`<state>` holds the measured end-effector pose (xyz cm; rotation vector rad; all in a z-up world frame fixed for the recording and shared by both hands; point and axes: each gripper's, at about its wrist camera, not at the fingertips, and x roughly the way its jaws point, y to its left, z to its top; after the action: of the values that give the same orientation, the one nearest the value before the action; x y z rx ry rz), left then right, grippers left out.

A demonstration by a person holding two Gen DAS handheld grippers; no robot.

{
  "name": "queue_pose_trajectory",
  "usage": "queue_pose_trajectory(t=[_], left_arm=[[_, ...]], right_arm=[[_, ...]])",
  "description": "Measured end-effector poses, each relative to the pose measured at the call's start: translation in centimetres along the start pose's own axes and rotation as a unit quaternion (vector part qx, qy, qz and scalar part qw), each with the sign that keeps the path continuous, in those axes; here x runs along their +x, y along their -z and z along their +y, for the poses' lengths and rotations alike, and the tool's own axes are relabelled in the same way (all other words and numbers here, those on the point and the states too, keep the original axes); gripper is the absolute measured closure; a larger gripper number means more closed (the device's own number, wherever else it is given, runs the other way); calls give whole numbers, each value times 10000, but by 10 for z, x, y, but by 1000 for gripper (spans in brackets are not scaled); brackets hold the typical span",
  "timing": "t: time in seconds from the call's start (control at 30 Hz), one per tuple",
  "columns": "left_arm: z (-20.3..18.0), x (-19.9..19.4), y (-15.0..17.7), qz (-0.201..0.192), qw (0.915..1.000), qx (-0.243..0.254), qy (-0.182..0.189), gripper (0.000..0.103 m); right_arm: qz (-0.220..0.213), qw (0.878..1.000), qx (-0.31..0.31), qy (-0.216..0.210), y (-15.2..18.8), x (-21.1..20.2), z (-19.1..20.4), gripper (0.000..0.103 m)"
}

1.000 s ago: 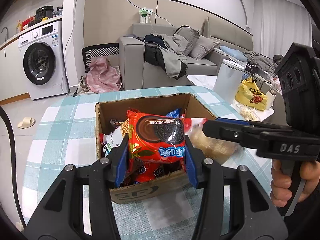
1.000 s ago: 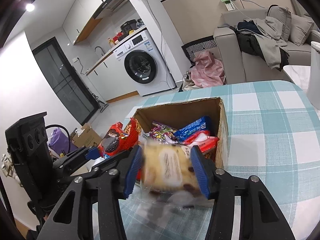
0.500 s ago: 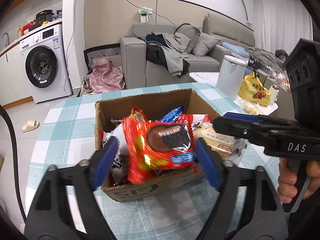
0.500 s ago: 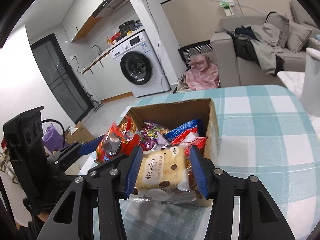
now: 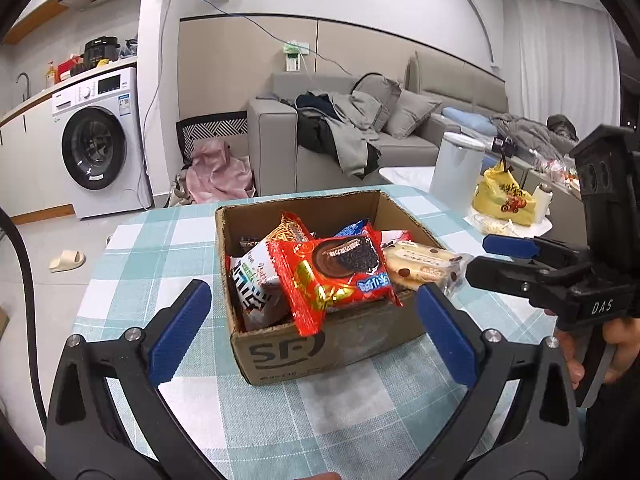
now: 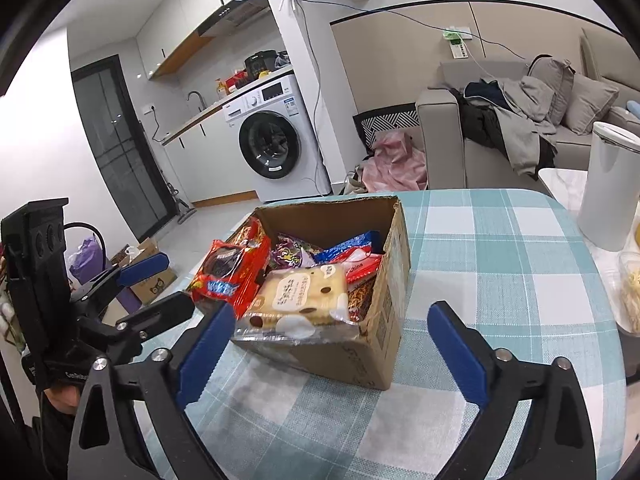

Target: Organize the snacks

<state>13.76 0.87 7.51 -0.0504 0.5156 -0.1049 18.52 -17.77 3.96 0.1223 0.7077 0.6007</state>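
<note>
Both packs got dropped: the left gripper (image 5: 310,328) and right gripper (image 6: 332,346) just spread wide, nothing between them. The red cookie pack (image 5: 336,276) and cream cake pack (image 6: 298,300) now lie atop the cardboard box (image 5: 320,350), near edge.

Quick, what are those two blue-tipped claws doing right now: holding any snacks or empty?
Left gripper: open, empty; its jaws just opened off the red cookie pack.
Right gripper: open, empty; its jaws just opened off the pale cake pack.
</note>
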Motion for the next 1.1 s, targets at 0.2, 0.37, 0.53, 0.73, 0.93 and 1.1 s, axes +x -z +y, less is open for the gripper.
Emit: queue_pose_trajectory(t=[0.2,0.37,0.53,0.73,0.93,1.1], left_arm=[[9,-24,18,-323,9992,-215,-66,1],[16,-36,35,-404,9984,-370,-118,1],[15,-36,50,-327,9988,-324,-136,1],[7,-38,67,-423,9986,-220,-220,1],[3,-36,73,-478,9984,-114,-269,1],[1,-35,76,-547,9980,-88,-306,1]], right_arm=[[-321,9992,-237,-90,14,-11,8,0],[-611,9974,-344,-174,25,-24,17,0],[-955,9941,-489,-172,39,-35,22,0],[-1138,9923,-469,-125,53,-40,20,0],[-1299,9904,-468,-26,62,-44,18,0],[-1521,9867,-579,25,69,-47,22,0]])
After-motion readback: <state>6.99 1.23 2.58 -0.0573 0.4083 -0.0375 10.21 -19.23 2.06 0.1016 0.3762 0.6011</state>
